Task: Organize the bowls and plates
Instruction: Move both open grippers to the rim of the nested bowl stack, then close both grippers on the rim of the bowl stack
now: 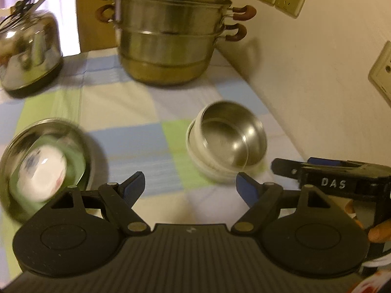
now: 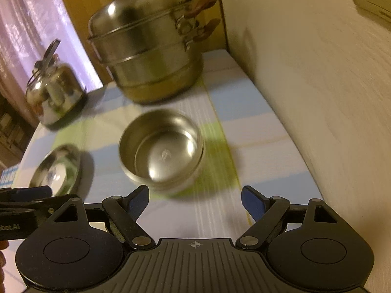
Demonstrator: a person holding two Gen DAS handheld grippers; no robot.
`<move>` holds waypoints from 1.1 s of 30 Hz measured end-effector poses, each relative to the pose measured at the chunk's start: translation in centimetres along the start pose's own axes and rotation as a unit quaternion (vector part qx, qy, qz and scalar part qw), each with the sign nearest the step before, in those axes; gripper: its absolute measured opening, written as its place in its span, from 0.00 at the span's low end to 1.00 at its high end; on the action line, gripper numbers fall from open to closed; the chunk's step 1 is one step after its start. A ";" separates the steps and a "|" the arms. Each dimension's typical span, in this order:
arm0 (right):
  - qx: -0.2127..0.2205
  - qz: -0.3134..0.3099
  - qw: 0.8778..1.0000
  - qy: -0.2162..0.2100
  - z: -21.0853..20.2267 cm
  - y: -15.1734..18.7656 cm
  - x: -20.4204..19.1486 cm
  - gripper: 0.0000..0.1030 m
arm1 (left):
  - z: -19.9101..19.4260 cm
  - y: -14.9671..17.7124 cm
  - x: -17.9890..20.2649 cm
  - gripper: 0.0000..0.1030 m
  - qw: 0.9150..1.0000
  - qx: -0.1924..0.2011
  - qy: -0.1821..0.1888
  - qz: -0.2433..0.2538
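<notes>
Left wrist view: my left claw is spread and empty at the bottom of the frame. Right of centre, the steel bowls sit nested, shiny one inside a paler one; I judge that part done. At the left edge a steel plate holds a green dish and a small white patterned plate, tilted, blurred, so maybe still to settle.

Right wrist view: my right claw is likewise spread, pinching nothing. The nested bowls sit mid-frame on the checked worktop, the plate stack at lower left.
</notes>
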State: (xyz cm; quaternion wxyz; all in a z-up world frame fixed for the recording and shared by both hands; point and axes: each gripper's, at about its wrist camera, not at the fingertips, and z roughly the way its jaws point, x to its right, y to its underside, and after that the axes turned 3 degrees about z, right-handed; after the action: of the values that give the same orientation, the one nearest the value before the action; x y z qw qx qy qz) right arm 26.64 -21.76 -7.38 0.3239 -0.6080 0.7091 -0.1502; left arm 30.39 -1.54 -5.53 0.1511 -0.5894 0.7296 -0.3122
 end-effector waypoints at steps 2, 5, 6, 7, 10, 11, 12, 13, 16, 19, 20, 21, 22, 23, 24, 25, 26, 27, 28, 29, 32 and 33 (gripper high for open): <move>0.006 0.002 1.000 0.001 0.9 -0.9 0.1 0.75 | 1.3 -1.1 0.1 0.76 1.000 0.002 -0.001 0.002; 0.007 0.007 1.000 0.003 2.5 -2.0 0.3 0.69 | 3.2 -2.0 0.1 0.73 1.000 0.000 -0.001 -0.004; 0.005 0.009 1.000 0.004 3.0 -2.2 0.4 0.68 | 3.9 -2.2 0.1 0.73 1.000 -0.001 0.000 -0.008; 0.003 0.011 1.000 0.003 3.5 -2.5 0.6 0.66 | 4.4 -2.4 0.0 0.71 1.000 -0.003 0.000 -0.010; -0.004 0.020 1.000 0.002 5.0 -3.0 1.1 0.61 | 5.9 -2.6 -0.1 0.69 1.000 -0.011 0.000 -0.012; -0.007 0.023 1.000 0.001 5.4 -3.2 1.3 0.60 | 6.4 -2.7 -0.2 0.68 1.000 -0.014 0.001 -0.014; -0.009 0.025 1.000 -0.001 5.8 -3.3 1.4 0.59 | 6.9 -2.8 -0.3 0.68 1.000 -0.017 0.001 -0.015; -0.011 0.027 1.000 -0.001 6.2 -3.5 1.6 0.58 | 7.2 -2.8 -0.3 0.67 1.000 -0.019 0.002 -0.017; -0.017 0.030 0.999 -0.003 7.2 -3.8 1.9 0.54 | 8.2 -2.8 -0.6 0.66 1.000 -0.024 0.006 -0.020; -0.026 0.034 0.999 -0.008 8.1 -4.0 2.2 0.51 | 8.8 -2.8 -0.7 0.61 0.999 -0.028 0.010 -0.019; -0.028 0.035 0.999 -0.011 8.3 -4.0 2.3 0.50 | 9.1 -2.8 -0.8 0.58 0.999 -0.030 0.012 -0.019; -0.029 0.035 0.999 -0.013 8.6 -4.1 2.3 0.49 | 9.3 -2.8 -0.8 0.56 0.999 -0.033 0.015 -0.020; -0.031 0.034 0.999 -0.014 8.7 -4.1 2.3 0.47 | 9.6 -2.7 -0.9 0.51 0.999 -0.036 0.019 -0.022; -0.033 0.033 0.999 -0.014 8.9 -4.1 2.4 0.44 | 9.8 -2.7 -1.0 0.46 0.999 -0.039 0.023 -0.024; -0.035 0.033 0.999 -0.015 9.1 -4.1 2.4 0.43 | 9.9 -2.7 -1.1 0.44 0.999 -0.041 0.026 -0.025; -0.037 0.034 0.999 -0.016 9.3 -4.2 2.4 0.40 | 10.1 -2.7 -1.2 0.42 0.998 -0.043 0.028 -0.026; -0.038 0.035 0.999 -0.017 9.5 -4.2 2.4 0.35 | 10.2 -2.7 -1.2 0.40 0.998 -0.044 0.031 -0.026; -0.041 0.036 0.998 -0.018 9.6 -4.2 2.5 0.32 | 10.3 -2.7 -1.2 0.38 0.998 -0.044 0.036 -0.027; -0.044 0.038 0.998 -0.019 9.8 -4.2 2.5 0.27 | 10.3 -2.8 -1.1 0.35 0.998 -0.044 0.040 -0.026; -0.046 0.039 0.998 -0.020 9.9 -4.2 2.5 0.22 | 10.3 -2.9 -1.1 0.31 0.998 -0.044 0.045 -0.023; -0.048 0.036 0.998 -0.020 10.0 -4.3 2.2 0.17 | 10.3 -2.9 -0.9 0.31 0.998 -0.043 0.045 -0.016; -0.049 0.033 0.998 -0.019 10.1 -4.4 2.1 0.17 | 10.3 -2.9 -1.0 0.31 0.998 -0.042 0.046 -0.017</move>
State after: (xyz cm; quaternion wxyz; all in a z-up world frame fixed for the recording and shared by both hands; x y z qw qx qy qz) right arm 36.36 -22.91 -12.79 0.3115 -0.6025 0.7289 -0.0932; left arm 38.90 -3.80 -11.70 0.0867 -0.5923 0.7384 -0.3105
